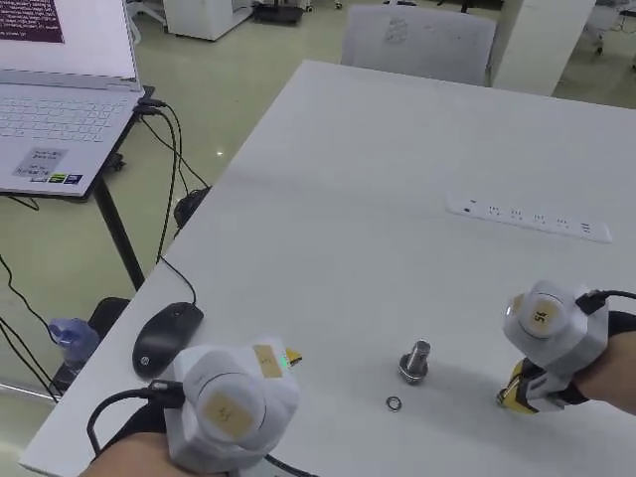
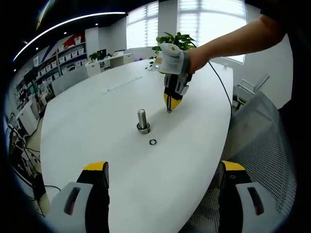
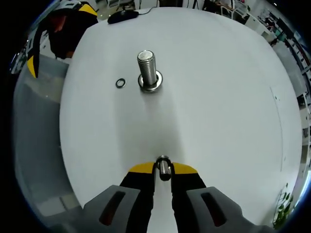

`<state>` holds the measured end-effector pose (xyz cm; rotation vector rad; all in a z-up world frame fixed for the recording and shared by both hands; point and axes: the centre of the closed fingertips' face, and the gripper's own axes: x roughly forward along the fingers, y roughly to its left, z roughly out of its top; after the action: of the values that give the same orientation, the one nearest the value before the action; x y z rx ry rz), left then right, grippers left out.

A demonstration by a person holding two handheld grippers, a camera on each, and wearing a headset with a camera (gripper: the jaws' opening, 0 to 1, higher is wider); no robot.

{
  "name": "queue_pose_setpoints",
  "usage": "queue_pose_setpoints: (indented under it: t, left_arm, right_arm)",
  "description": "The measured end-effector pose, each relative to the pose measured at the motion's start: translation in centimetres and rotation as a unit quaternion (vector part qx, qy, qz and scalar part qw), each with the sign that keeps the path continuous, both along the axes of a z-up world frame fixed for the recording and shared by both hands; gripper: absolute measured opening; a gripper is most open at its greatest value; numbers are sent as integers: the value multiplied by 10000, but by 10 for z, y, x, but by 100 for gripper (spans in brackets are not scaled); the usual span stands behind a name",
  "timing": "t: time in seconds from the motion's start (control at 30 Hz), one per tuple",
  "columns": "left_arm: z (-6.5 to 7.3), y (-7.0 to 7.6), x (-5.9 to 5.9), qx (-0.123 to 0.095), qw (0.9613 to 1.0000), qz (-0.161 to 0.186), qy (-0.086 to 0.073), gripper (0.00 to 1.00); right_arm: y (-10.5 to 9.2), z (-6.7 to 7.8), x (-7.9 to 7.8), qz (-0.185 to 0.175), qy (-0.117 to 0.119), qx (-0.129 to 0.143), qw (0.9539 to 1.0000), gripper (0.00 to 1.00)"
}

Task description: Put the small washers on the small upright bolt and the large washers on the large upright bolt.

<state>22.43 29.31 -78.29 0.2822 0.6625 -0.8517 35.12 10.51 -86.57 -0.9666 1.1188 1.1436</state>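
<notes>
between the jaws of my right gripper (image 3: 163, 171), which are closed down tight, sits the small bolt (image 3: 163, 167). its foot is on or just above the white table (image 1: 397, 179); i can't tell which. my left gripper (image 2: 164, 167) hangs at the near edge with its jaws spread wide and nothing in them. i judge the step in hand is standing the small bolt upright, before any washer goes on. just beyond, a small washer (image 3: 120, 83) lies flat beside the large bolt (image 3: 147, 68), which stands upright; the wider ring at its foot may be its head or a washer. next i'd need to seat the small bolt squarely so it doesn't topple on release, then go for that thin washer, which looks hard to pinch. farther off are a black mouse (image 1: 167, 336), a white power strip (image 1: 527, 217), a laptop (image 1: 60, 109) on a side stand and a grey chair (image 1: 417, 40).
</notes>
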Motion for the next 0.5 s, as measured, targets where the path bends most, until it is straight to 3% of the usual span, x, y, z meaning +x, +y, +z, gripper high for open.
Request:
queue_pose_setpoints:
  t: [0.27, 0.5]
  left_arm:
    - [-5, 0, -7, 58, 9998, -81, 146, 90]
    - [-6, 2, -8, 87, 9998, -109, 159, 89]
  right_arm:
    - [-1, -2, 0, 41, -26, -48, 10000, 13]
    - [-2, -2, 1, 12, -7, -43, 10000, 13]
